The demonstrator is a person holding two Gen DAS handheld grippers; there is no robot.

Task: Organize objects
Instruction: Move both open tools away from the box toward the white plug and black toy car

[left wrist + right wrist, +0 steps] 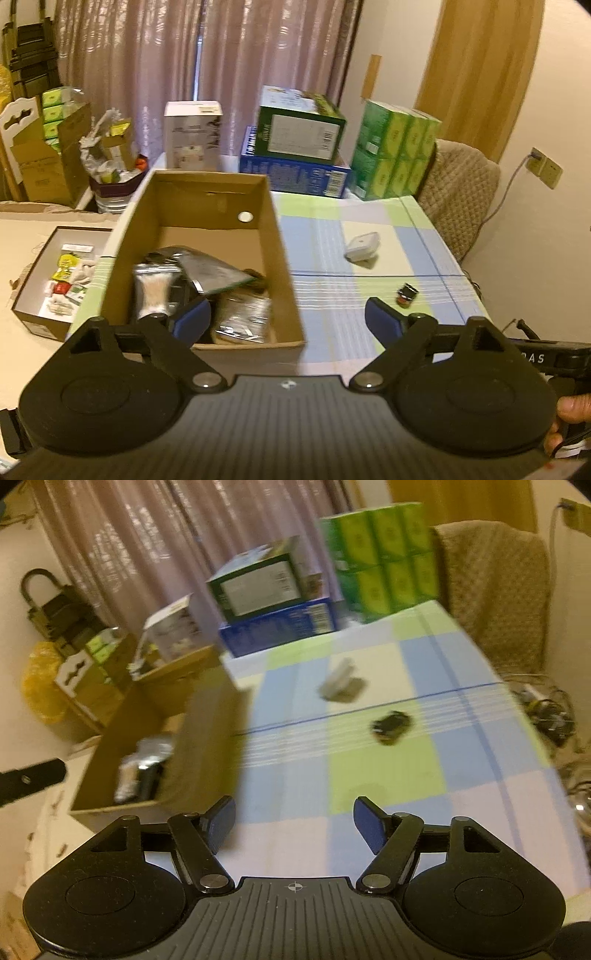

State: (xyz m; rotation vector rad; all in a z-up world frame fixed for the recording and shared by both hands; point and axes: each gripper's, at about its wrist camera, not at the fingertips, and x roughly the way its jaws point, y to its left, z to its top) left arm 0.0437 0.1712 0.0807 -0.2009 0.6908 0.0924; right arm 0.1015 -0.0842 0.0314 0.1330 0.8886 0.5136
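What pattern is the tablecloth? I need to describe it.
The tablecloth is checked in pale blue, light green and white; clearest in the left wrist view.

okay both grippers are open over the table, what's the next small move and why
Probably ease the right gripper forward toward the small dark object lying loose on the checked tablecloth. Its jaws are open and empty, that object lies nearest ahead, and the cardboard box already holds packets.

Dim warm light, right view perhaps motion-blurred
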